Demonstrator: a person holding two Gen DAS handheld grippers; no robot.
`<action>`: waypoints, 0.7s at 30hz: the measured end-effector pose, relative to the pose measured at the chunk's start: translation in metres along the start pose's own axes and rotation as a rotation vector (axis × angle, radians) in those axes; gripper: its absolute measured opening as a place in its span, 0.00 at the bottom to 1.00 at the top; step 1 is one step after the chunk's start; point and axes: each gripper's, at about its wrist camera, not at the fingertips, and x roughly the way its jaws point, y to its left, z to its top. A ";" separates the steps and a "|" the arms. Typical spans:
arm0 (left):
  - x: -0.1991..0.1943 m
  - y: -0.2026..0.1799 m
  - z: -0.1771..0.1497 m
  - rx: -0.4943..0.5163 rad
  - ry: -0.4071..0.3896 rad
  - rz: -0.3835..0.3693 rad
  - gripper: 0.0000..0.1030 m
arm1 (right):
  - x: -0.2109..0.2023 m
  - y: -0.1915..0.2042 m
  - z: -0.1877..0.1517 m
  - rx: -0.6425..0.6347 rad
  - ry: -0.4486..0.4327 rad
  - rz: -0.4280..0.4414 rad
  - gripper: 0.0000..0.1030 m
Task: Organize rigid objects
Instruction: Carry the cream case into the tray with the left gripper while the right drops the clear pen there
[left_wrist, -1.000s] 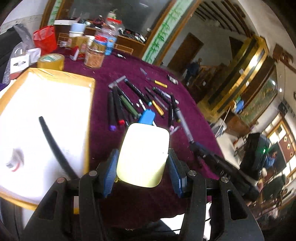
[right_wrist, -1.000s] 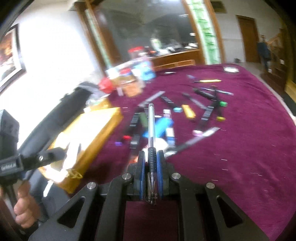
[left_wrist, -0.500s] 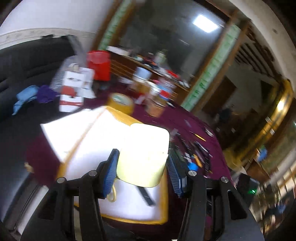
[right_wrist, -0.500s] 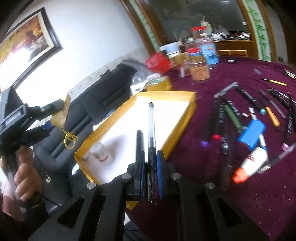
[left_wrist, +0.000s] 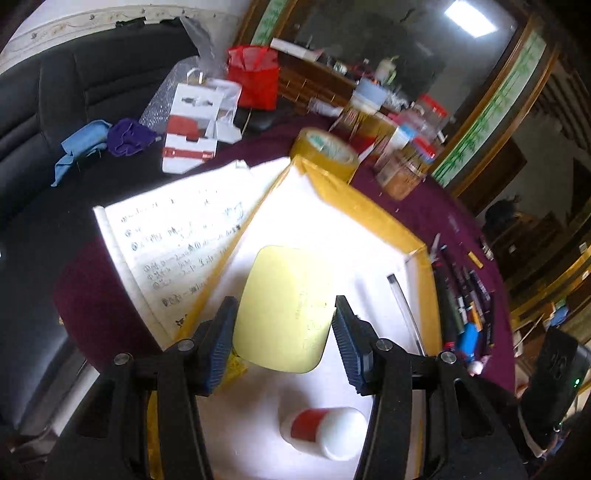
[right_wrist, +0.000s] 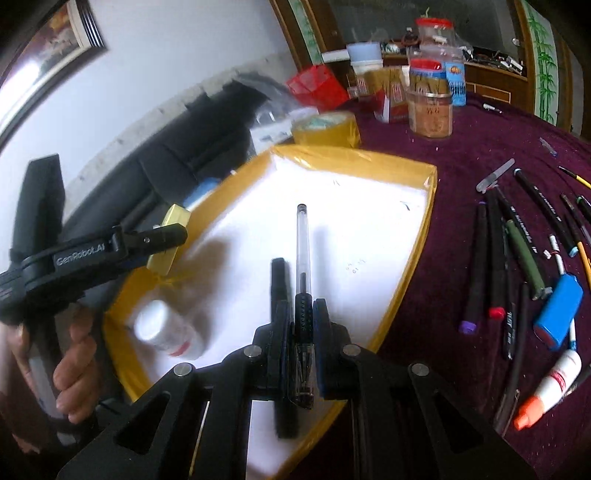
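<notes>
My left gripper (left_wrist: 283, 334) is shut on a pale yellow flat case (left_wrist: 286, 306) and holds it above the yellow-rimmed white tray (left_wrist: 373, 218). The same gripper and case (right_wrist: 170, 240) show in the right wrist view over the tray's left rim (right_wrist: 207, 192). My right gripper (right_wrist: 300, 325) is shut on a clear pen (right_wrist: 303, 251), held over the tray. A black marker (right_wrist: 279, 284) and a white bottle with a red label (right_wrist: 166, 332) lie in the tray. The bottle also shows in the left wrist view (left_wrist: 325, 428).
Several pens and markers (right_wrist: 517, 236), a blue case (right_wrist: 557, 310) and a white glue tube (right_wrist: 550, 384) lie on the maroon cloth right of the tray. A tape roll (right_wrist: 327, 129), jars (right_wrist: 430, 110) and a red bag (left_wrist: 253, 75) stand behind. An open notebook (left_wrist: 177, 236) lies left.
Both grippers swung left from the pen pile to over the tray, carrying the yellow case and the clear pen. The left gripper moved lower over the tray.
</notes>
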 end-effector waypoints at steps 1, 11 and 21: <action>0.005 0.000 -0.001 0.009 0.021 0.013 0.49 | 0.003 0.001 0.000 -0.006 0.009 -0.010 0.11; 0.026 -0.019 -0.007 0.177 0.097 0.211 0.49 | 0.027 0.023 -0.001 -0.129 0.054 -0.171 0.11; 0.004 -0.006 -0.003 0.099 0.079 0.085 0.60 | 0.017 0.025 -0.003 -0.131 0.028 -0.145 0.26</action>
